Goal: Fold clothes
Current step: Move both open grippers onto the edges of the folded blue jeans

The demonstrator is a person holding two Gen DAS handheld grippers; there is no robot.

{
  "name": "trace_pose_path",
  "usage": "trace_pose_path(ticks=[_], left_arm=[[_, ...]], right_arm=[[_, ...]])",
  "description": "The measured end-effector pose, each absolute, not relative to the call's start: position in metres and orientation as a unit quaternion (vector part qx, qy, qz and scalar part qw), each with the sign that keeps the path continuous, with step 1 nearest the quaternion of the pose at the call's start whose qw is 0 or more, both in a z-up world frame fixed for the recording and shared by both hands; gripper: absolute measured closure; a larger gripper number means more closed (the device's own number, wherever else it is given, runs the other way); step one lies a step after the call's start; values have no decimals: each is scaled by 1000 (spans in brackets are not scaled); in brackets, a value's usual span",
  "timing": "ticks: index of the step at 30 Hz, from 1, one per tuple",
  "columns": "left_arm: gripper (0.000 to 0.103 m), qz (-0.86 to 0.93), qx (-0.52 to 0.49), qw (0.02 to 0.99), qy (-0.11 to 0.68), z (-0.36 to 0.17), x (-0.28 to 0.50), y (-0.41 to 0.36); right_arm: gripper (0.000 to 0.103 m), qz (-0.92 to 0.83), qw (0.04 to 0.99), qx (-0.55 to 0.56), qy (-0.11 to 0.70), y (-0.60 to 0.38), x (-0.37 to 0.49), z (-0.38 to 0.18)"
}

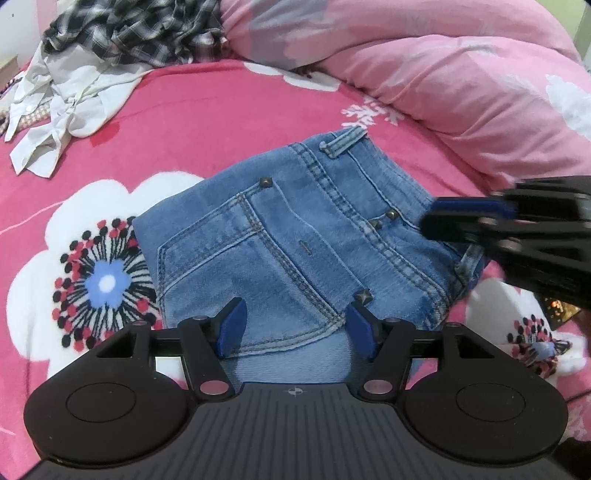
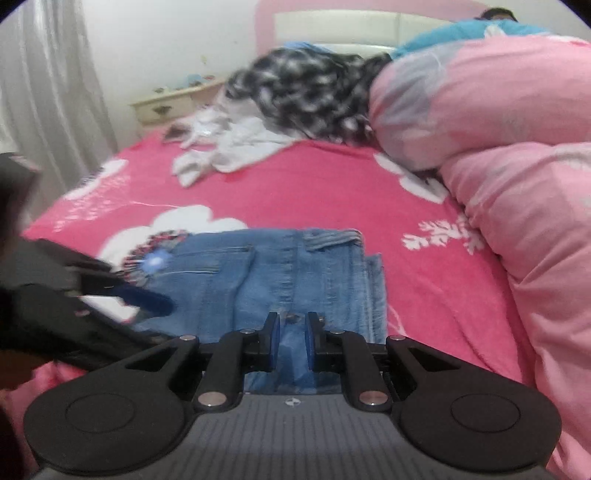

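On the bed, in the left wrist view, one pair of folded jeans (image 1: 295,243) lies flat on a fleecy pink bedspread (image 1: 207,122) printed with white flowers. The denim is mid-blue and faded, with pale double stitching, a back pocket facing up, a belt loop at the far edge and four small metal studs. The left gripper (image 1: 295,325) hangs over the near edge of the jeans, its two blue-padded fingers standing apart with denim showing between them; the pads do not press on the cloth. At the right edge the right gripper (image 1: 469,218) reaches in, blurred, black with a blue pad, over the waistband corner. Behind lie two loose garments: a crumpled white shirt (image 1: 62,107) and a black-and-white checked shirt (image 1: 133,33). A puffy pale pink quilt (image 1: 461,96) is bunched along the right.

In the right wrist view, blurred throughout, the same jeans (image 2: 280,273) form a flat rectangle in the middle of the bedspread (image 2: 332,192). The right gripper (image 2: 291,343) has its two fingers drawn close, a narrow gap between the blue pads; denim shows beyond the gap, but whether they pinch it I cannot tell. The left gripper (image 2: 147,302) enters from the left over the pocket side. Farther back sit the white shirt (image 2: 229,147), the checked shirt (image 2: 310,96), the quilt (image 2: 498,155), a cream bedside cabinet (image 2: 173,103) and a grey curtain (image 2: 48,92).
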State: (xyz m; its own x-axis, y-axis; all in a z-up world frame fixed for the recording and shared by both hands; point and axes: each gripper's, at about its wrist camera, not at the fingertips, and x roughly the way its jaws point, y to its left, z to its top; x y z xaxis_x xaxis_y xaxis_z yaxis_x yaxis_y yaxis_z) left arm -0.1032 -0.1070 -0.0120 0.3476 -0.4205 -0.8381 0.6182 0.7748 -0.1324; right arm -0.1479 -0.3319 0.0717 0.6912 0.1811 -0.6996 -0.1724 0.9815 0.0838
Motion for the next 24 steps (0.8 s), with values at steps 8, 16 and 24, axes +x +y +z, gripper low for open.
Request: trace_pose_path(ticks=[8,16,24], left_arm=[[42,-305,127,816,474,-12,-109,-116],[41,-298,133,817,475,-13,-111,-119],[41,-295,137,818,475,-14,-112,-121]], right_arm=[[88,71,905,3,420,-333,-152,40],[88,70,904,-11,423,-331,-149,36],[87,68,905,-13,419,-329,-151,34]])
